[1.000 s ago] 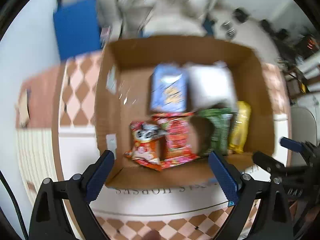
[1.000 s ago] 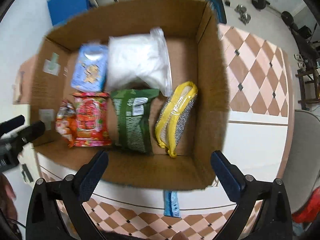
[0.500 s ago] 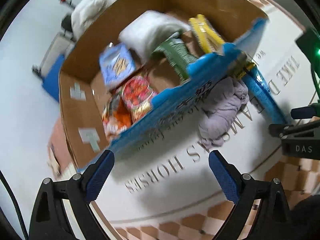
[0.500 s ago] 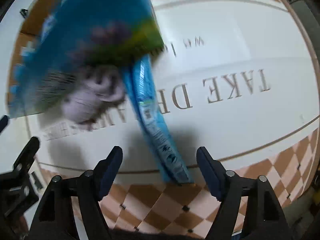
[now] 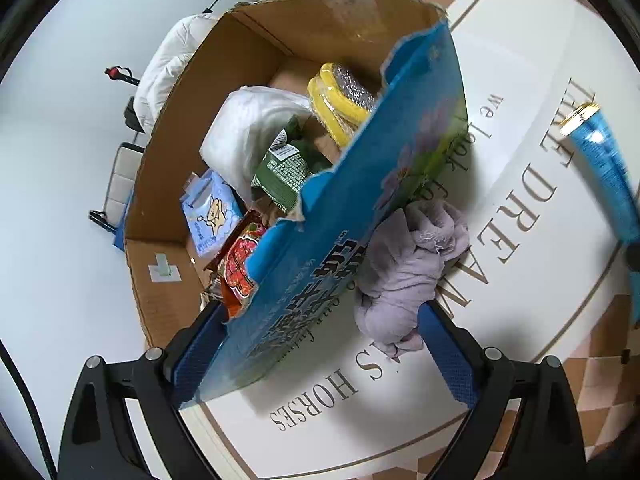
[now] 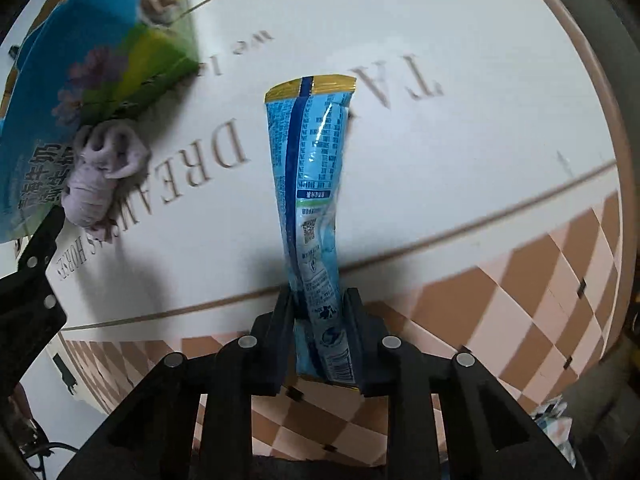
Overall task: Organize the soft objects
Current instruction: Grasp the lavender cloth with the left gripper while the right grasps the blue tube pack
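My right gripper [image 6: 318,312] is shut on the lower end of a long blue foil packet [image 6: 310,184], which stands up above the white mat; the packet also shows in the left wrist view [image 5: 604,168]. My left gripper [image 5: 324,344] is open. Its fingers straddle the blue wall of the cardboard box [image 5: 352,216] and a crumpled lilac cloth [image 5: 408,268] that lies on the mat against the box. The cloth also shows in the right wrist view [image 6: 100,172]. Inside the box lie a white pillow bag [image 5: 248,128], a yellow sponge pack [image 5: 340,100], a green packet [image 5: 284,172] and snack packets.
The white mat [image 6: 480,120] with printed lettering lies on a checkered tan floor [image 6: 520,288]. The left gripper's arm [image 6: 28,288] shows at the left edge of the right wrist view. White bedding [image 5: 168,64] lies behind the box.
The right gripper has closed on the blue packet and lifted it off the mat. The left gripper has moved closer, down around the box wall and the lilac cloth.
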Demonstrator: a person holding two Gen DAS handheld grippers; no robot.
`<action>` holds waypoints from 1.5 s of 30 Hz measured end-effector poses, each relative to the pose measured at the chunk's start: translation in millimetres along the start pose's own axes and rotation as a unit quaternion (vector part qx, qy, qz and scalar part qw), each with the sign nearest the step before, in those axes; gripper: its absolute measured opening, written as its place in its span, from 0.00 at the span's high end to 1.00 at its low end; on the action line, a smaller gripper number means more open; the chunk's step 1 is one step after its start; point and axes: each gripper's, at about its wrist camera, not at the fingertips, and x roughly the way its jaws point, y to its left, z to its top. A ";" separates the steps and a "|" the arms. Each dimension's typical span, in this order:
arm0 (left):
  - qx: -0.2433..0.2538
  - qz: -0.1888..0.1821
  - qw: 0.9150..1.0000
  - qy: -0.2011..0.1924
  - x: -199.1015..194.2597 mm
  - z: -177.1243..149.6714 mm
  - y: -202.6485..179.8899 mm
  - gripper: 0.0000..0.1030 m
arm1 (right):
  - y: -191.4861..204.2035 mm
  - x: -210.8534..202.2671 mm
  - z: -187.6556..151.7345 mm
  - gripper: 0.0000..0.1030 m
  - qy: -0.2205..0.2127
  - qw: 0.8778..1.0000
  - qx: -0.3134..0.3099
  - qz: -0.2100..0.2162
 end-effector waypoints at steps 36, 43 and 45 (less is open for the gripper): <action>-0.364 -0.295 0.858 0.209 48.0 -121.6 26.4 0.60 | -2.3 33.1 15.6 0.74 0.019 0.998 -0.047 -0.040; -0.374 -0.330 0.839 0.218 58.1 -144.7 48.8 0.57 | 6.2 33.8 17.7 0.72 0.032 0.998 -0.053 -0.014; -0.357 -0.327 0.846 0.223 54.7 -139.3 55.5 0.50 | 5.7 30.1 22.7 0.64 0.037 0.998 -0.050 -0.003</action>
